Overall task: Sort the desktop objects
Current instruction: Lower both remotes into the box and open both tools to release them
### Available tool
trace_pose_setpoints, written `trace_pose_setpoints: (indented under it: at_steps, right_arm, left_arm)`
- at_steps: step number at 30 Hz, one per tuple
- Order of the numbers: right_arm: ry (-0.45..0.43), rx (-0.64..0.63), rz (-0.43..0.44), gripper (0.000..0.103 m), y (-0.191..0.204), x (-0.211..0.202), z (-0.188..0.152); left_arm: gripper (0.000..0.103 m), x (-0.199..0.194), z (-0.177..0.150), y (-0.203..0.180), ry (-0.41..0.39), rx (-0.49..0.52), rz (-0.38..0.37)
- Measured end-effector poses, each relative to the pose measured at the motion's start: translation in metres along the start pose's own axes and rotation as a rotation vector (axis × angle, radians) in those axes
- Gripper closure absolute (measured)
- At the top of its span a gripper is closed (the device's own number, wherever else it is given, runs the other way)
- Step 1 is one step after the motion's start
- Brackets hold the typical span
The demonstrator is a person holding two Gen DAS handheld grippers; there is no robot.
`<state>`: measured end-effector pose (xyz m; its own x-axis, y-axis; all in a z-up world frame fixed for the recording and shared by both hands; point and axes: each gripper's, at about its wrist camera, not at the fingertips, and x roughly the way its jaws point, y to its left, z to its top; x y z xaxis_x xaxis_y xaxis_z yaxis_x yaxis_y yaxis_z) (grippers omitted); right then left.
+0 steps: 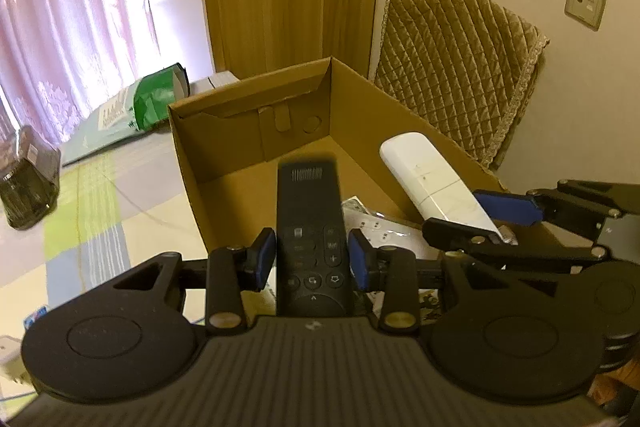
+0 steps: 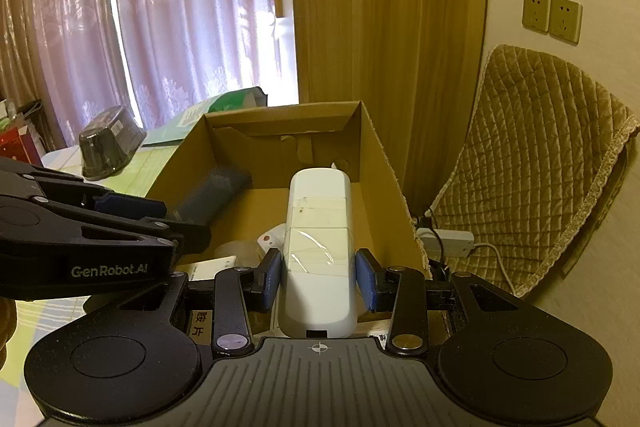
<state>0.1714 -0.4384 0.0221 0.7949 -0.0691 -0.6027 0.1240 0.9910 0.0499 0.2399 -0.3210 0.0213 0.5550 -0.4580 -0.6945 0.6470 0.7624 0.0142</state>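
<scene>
Left gripper [image 1: 312,259] has a black TV remote [image 1: 311,227] between its blue pads [image 1: 264,259], but there's a visible sliver of gap on both sides, so the fingers are narrow without a firm clamp. The remote points forward, its far end blurred, and sits over the open cardboard box [image 1: 192,147].

Right gripper [image 2: 320,277] is the same story with a white remote [image 2: 320,247] (clear tape wrapped across its middle): the pads [image 2: 366,281] flank it closely, the left one about touching, a small gap on the right. This remote is also above the box interior, nose toward the far wall of the box.

In the left wrist view the right gripper [image 1: 496,219] comes in from the right with the white remote [image 1: 432,183] angled over the box's right wall. In the right wrist view the left gripper [image 2: 172,223] enters from the left with the dark remote [image 2: 212,195].

Box bottom already has some white items and printed paper packets [image 2: 228,259] (too hidden to identify).

Outside the box:
- checked tablecloth [image 1: 80,219]
- dark upturned container [image 2: 108,143]
- green-and-white bag [image 1: 152,103]
- quilted chair cover [image 2: 532,163] at right
- white power strip [image 2: 448,241]
</scene>
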Motion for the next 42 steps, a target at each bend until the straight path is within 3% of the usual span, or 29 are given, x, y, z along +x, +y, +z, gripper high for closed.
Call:
trace_pose_setpoints:
  at_steps: [42]
  right_arm:
    - [0.037,-0.047,0.033,0.064,0.018,0.021,0.003]
  left_arm:
    - [0.068,-0.027,-0.021,0.028,-0.02,-0.051,0.032]
